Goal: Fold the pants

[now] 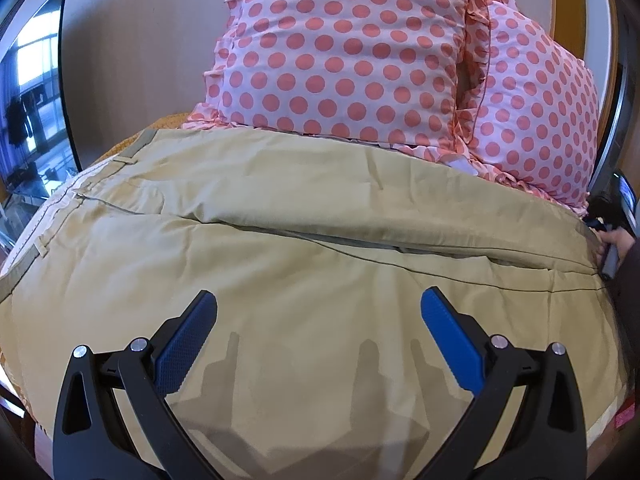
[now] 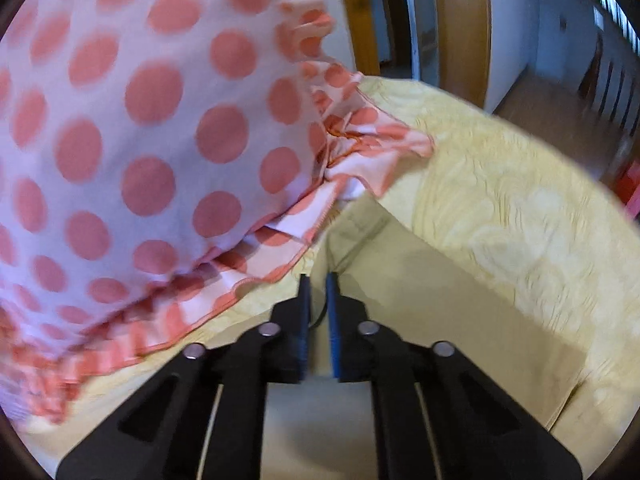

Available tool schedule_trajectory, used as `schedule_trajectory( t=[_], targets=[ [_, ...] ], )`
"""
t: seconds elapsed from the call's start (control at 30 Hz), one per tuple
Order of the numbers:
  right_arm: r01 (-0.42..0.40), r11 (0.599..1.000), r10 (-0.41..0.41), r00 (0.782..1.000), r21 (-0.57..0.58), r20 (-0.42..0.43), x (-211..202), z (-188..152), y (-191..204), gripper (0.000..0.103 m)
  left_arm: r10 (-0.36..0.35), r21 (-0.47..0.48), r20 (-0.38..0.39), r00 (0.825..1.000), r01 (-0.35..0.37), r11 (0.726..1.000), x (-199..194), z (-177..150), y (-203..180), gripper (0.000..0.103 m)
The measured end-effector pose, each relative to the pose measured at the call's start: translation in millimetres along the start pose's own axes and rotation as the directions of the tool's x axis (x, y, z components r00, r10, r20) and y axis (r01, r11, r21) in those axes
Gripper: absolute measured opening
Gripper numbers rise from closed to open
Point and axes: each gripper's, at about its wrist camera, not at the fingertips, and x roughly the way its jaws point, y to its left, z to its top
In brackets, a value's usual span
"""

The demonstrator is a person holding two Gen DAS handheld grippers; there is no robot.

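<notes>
Khaki pants (image 1: pixel 280 248) lie spread across the bed, waistband at the left, legs running right. My left gripper (image 1: pixel 319 300) hovers open above the near leg, its blue pads (image 1: pixel 188 344) wide apart and empty. My right gripper (image 2: pixel 319 280) is shut on the pants' leg end (image 2: pixel 400 280), with the fabric pinched between its blue pads (image 2: pixel 333 320). In the left wrist view the right gripper (image 1: pixel 610 258) shows at the far right edge on the leg hems.
Two pink polka-dot pillows (image 1: pixel 344 48) (image 2: pixel 132 140) lie along the far side of the pants, close to the right gripper. A yellow bedspread (image 2: pixel 520 200) covers the bed. A TV screen (image 1: pixel 32 100) stands at the left. A wooden door frame (image 2: pixel 460 20) is beyond the bed.
</notes>
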Motion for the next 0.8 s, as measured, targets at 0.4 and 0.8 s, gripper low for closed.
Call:
schedule_trajectory(
  t=[0.4, 0.8],
  targets=[
    [-0.433, 0.889, 0.406, 0.897, 0.152, 0.177, -186.1, -126.8, -113.7, 0.004, -0.028, -0.038, 0.025, 0.999, 0.029, 0.999, -6.8, -3.0, 4.1, 0.102],
    [-0.413, 0.836, 0.43, 0.902, 0.362, 0.038, -161.1, -167.2, -137.4, 0.042, -0.084, -0.088, 0.09, 0.992, 0.092, 0.992, -38.6, 11.7, 32.3, 0.102]
  ],
)
